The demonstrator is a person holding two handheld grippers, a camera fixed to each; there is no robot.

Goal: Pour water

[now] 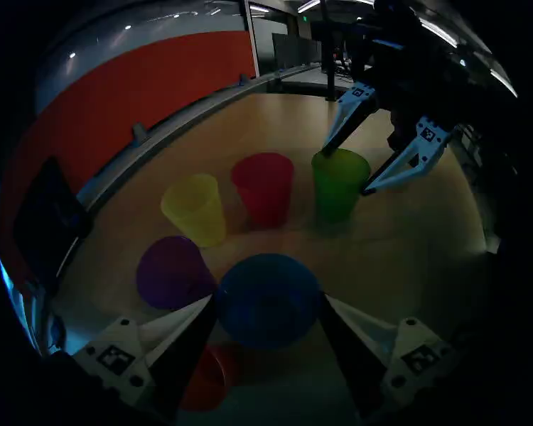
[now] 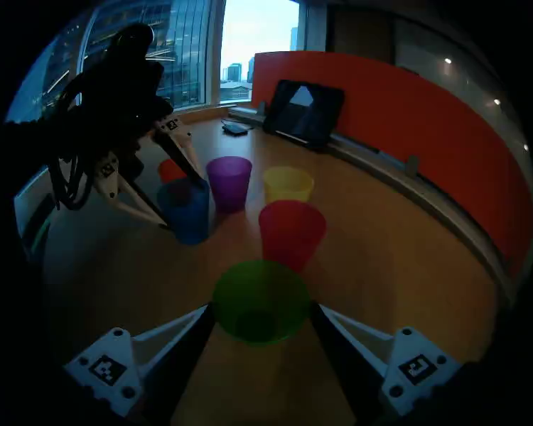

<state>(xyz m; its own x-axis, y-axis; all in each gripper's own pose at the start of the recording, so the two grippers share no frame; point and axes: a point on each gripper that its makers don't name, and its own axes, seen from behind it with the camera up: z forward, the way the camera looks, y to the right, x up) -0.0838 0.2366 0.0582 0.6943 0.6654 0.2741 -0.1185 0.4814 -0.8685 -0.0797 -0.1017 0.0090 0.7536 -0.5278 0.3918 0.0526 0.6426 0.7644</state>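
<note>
While six cups (image 1: 266,312) (image 1: 170,273) (image 1: 195,209) (image 1: 264,188) (image 1: 340,181) (image 1: 206,380) stand upright — two hand-held grippers (image 1: 266,297) (image 2: 261,305) straddle two.

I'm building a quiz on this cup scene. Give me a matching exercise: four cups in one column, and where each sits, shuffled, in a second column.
Things:
1. blue plastic cup
2. green plastic cup
3. red plastic cup
4. purple plastic cup

Places:
A. between the jaws of the right gripper
B. standing free next to the blue cup
C. between the jaws of the left gripper
D. standing free between the yellow plastic cup and the green one

Pairs: 1-C, 2-A, 3-D, 4-B
</note>
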